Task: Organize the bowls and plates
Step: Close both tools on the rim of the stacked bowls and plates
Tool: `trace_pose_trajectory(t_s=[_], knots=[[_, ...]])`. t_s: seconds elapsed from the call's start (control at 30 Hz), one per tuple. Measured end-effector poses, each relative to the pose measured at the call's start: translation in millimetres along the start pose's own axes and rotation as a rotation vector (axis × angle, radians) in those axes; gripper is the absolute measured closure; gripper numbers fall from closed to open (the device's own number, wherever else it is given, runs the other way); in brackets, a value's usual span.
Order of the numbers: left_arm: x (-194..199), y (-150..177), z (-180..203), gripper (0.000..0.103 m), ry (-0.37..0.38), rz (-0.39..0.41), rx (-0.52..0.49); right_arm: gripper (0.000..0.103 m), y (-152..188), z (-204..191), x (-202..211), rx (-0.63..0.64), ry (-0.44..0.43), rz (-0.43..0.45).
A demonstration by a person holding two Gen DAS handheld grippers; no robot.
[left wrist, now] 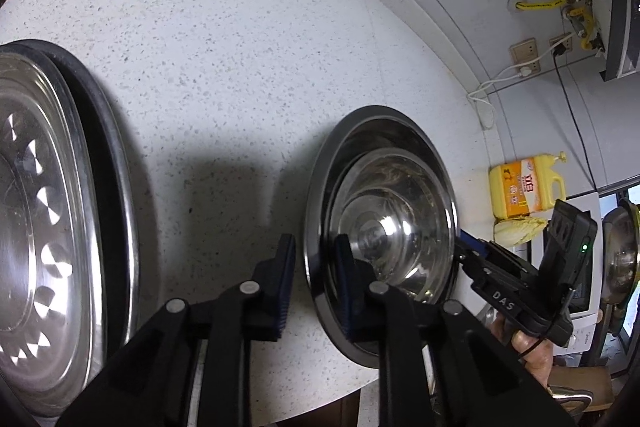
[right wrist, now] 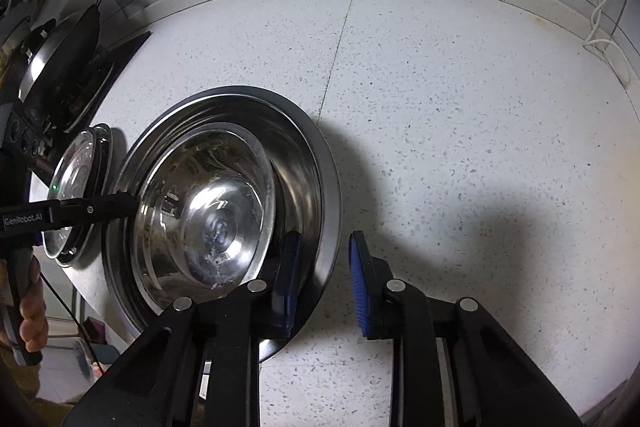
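speckled white stone countertop (left wrist: 224,75) is seen through the left wrist camera, backed by grey wall tiles. a wide steel basin (left wrist: 320,267) sits near the counter's front edge, and a smaller steel bowl (left wrist: 394,223) is nested inside it. the left gripper (left wrist: 314,279) is set over the basin's near rim, jaws apart, one finger outside the rim and one inside; nothing is clamped yet. away from the basin, at the picture's left edge, a perforated steel steamer plate (left wrist: 40,227) lies on a dark-rimmed tray. beyond the basin, by the wall, a yellow detergent bottle (left wrist: 526,187) and a cabbage (left wrist: 518,229) are seen. the right gripper (left wrist: 472,255) appears at the basin's far rim.

through the right wrist camera the same countertop (right wrist: 460,107) is shown. the right gripper (right wrist: 324,279) straddles the basin (right wrist: 320,163) rim, jaws apart, nothing gripped. the bowl (right wrist: 208,203) looks shiny, with whitish residue at its bottom. the left gripper (right wrist: 120,205) reaches the opposite rim; its jaw state cannot be told from here. past the basin, a glass lid (right wrist: 74,183) rests on another dish.

nesting appears partly done; the steamer plate and lidded dish seem left to be gathered.
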State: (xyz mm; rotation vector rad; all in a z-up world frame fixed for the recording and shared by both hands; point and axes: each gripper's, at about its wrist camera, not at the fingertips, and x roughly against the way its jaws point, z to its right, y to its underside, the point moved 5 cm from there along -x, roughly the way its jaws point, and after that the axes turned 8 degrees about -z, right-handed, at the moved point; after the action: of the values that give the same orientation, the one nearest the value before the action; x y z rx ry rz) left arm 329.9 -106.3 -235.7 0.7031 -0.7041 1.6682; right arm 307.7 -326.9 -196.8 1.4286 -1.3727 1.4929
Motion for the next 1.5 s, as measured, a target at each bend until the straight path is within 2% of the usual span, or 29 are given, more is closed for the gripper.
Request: trace_pose_trajectory(t_s=[0.2,0.5,0.77,0.9,1.1,1.5], knots=[[11.7,0.3,4.8,0.086,-0.049,0.055,-0.032,0.082,-1.1,-6.7,-0.8,0.024,0.032,0.002],[1.5,0.9,3.2,0.086,-0.04,0.02,-0.043,0.082,-2.1,-13.4,-2.3,0.039,0.069,0.005],[2.0,2.1,6.5,0.086,-0.064,0.044,-0.058,0.082,-4.4,-15.5,-6.7,0.033,0.071,-0.005],[5.0,1.9,5.7,0.084,-0.101,0.067,-0.074,0.082,-6.7,-16.1,-9.2,0.034,0.076,-0.01],[5.3,3.7,13.3,0.084,-0.16,0.09,-0.138,0.082,-7.0,-17.4,-12.4,0.047,0.081,-0.026],[2.7,-4.2,16.2,0.084,-0.195,0.105,-0.212,0.082,-13.0,-20.8,-21.9,0.065,0.082,-0.064]])
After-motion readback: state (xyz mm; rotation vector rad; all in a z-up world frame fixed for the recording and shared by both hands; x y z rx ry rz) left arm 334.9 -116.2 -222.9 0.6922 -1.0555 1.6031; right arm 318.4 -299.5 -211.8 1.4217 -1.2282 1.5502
